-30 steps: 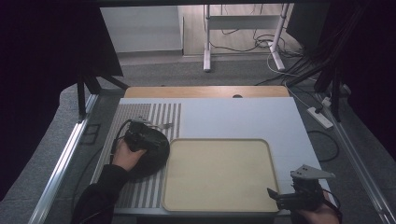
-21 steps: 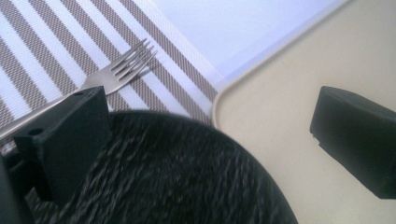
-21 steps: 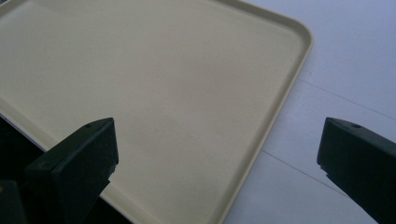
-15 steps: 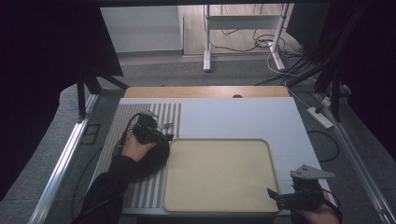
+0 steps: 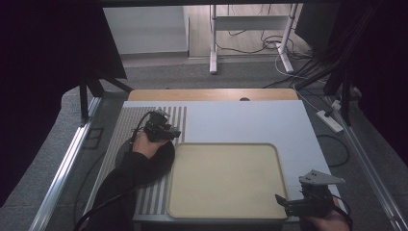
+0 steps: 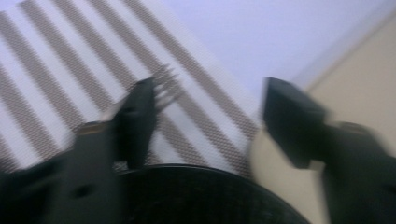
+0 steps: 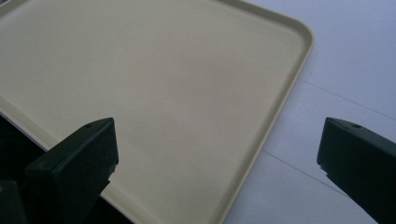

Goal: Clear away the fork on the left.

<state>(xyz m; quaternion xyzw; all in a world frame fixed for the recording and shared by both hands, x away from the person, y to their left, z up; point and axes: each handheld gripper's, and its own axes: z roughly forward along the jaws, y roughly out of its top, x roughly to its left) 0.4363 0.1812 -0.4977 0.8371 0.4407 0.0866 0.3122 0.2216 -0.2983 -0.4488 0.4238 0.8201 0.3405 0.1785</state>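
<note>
Black plate point(image 6: 205, 196), fork point(image 6: 161, 88), left gripper point(image 6: 210, 112) closing

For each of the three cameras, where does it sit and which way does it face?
High view: above the person's side, facing forward and down on the table; forearms enter below.
Left gripper view: on the left gripper, facing the striped mat, black plate.
Right gripper view: on the right gripper, facing the table.
All share the beige tray.

One round black plate point(image 5: 161, 161) below the left jaws, one silver fork point(image 6: 161, 91) by the left jaw's tip, one beige rectangular plastic tray point(image 5: 226, 178) ahead of the right jaws, one striped grey-and-white placemat point(image 5: 127, 130), two black two-jaw grippers.
</note>
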